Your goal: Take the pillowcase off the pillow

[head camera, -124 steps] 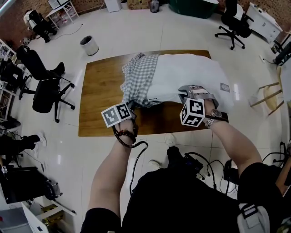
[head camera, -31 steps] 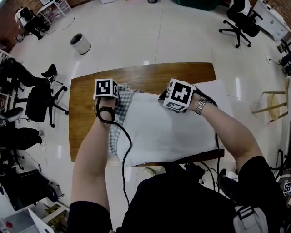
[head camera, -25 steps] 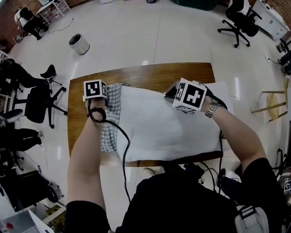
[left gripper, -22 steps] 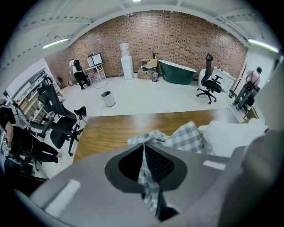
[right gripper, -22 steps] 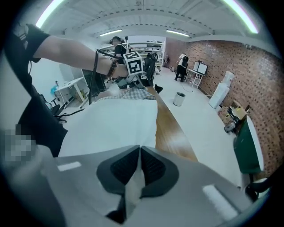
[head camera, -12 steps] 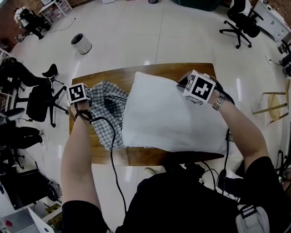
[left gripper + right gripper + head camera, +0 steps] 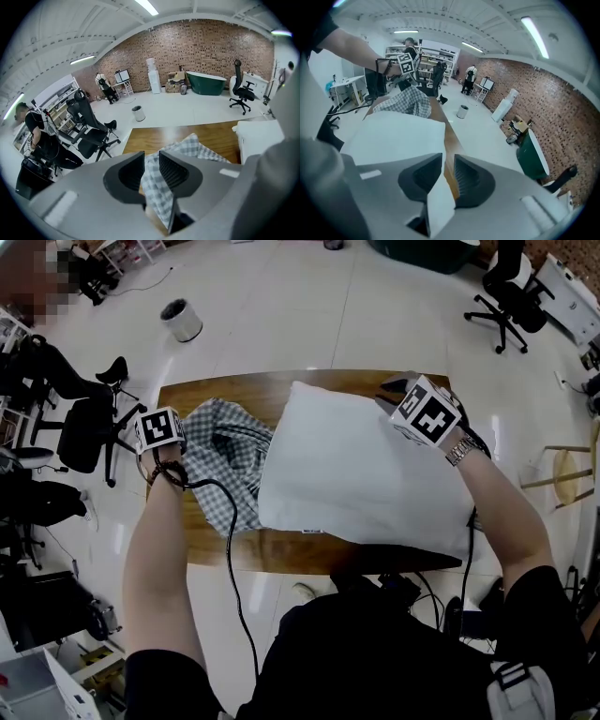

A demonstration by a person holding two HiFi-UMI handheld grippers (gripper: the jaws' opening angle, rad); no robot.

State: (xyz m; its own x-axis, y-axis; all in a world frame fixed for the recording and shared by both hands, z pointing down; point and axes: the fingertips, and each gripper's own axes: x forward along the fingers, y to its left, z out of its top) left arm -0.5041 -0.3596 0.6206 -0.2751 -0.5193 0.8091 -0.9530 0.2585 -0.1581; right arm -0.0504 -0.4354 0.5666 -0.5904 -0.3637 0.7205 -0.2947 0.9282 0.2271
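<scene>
Left hand-held gripper [image 7: 151, 161] hangs over the tabletop's [image 7: 244, 390] left edge. Its jaws have just been opening, and a fold of the checked pillowcase [image 7: 225, 460] runs loosely through the narrow gap between them, so I judge it is letting go rather than clamping. A second ago that cloth was still drawn over the left end of the pillow [image 7: 361, 474]. Now it is pulled clear and lies crumpled on the left part of the tabletop, with its right side meeting the pillow's left edge, or perhaps tucked slightly under it; I cannot tell which.

The pillow is bare, so the main work of the task looks done, and what remains is probably only to drop both pieces and draw back. The pillowcase is a thin grey-and-white check, rumpled into soft ridges with a dark hollow near its middle, likely its open mouth. The pillow is plain white, plump and smooth. It covers the middle and right of the tabletop and hangs past the right edge and the near right corner.

On the right, the other hand-held gripper [image 7: 447, 164] sits at the pillow's far right corner. Its jaws have also just been opening, and a white corner of the pillow stands between them with a gap showing, apparently released.
</scene>
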